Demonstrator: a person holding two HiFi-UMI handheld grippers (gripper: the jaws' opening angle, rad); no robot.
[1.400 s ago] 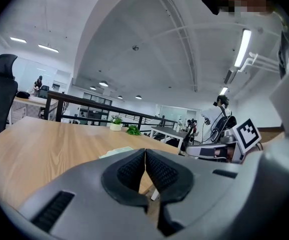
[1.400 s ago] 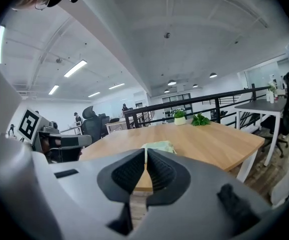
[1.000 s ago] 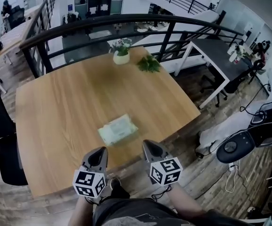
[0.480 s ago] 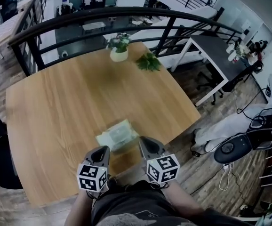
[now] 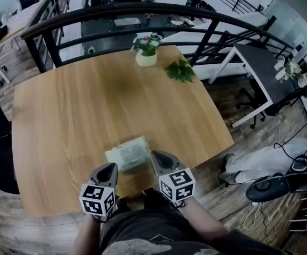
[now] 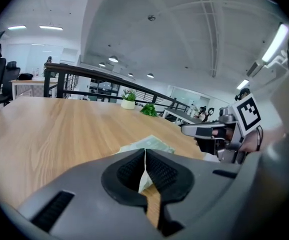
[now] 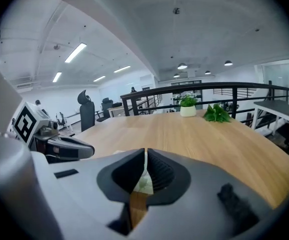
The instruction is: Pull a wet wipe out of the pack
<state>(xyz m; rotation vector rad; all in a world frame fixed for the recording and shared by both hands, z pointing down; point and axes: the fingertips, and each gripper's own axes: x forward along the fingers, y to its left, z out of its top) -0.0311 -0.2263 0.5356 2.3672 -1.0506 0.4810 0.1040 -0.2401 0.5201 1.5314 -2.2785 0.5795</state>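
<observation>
At the near edge of the wooden table (image 5: 79, 105), my left gripper (image 5: 110, 169) and right gripper (image 5: 156, 157) flank the pale green wipe pack (image 5: 127, 154), each with its jaws pressed together on nothing. The light pack lies close to that edge, so I judge that a tug without pinning it could drag it off whole. I can see no wipe showing from the pack, and the white pot (image 5: 146, 58) at the far edge holds a small flowering plant (image 5: 148, 41).
</observation>
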